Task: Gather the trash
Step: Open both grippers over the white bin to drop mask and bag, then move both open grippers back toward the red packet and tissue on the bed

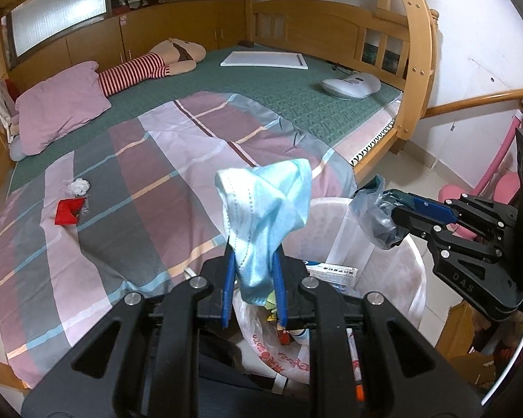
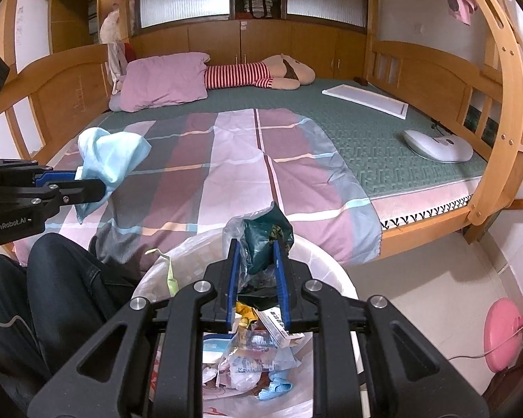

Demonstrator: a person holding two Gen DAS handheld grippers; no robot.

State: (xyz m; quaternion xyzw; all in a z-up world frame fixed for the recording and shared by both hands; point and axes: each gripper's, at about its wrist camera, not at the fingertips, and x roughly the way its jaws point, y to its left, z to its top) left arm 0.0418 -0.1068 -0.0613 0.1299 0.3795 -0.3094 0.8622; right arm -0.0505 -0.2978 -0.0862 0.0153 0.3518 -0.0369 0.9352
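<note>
The face mask point(image 1: 265, 205), pale blue and crumpled, hangs pinched in the left tool point(image 1: 254, 268), whose blue fingers are clenched on its lower folds while the rest bunches up above the tips. It sits over the near edge of the trash bin point(image 1: 411, 271), beside the bed. It looks very light, soft and limp, with no stiffness to resist a grip; a pinch anywhere on the bunched cloth should hold, though a loose ear loop or a single thin layer could slide out. Once let go, it will likely drift rather than drop straight, so it is best freed low over the bin's mouth.

The right tool point(image 2: 258, 261) is clamped on a crumpled wrapper point(image 2: 266, 238), dark green film with clear plastic around it, held above the bin point(image 2: 331, 271). That film looks light, crinkly and a little slick; gripping the thick wad, as now, seems safer than taking a single edge. It may cling to the pads when released.

Inside the bin lie paper scraps, a small box and plastic bags.

On the striped quilt point(image 1: 129, 188), well apart from both tools, lie a red packet point(image 1: 68, 211) and just above it a white wad of tissue point(image 1: 78, 186). Both look light; the packet seems stiffer and offers an edge to pinch, while the tissue should crush easily under any hold.
</note>
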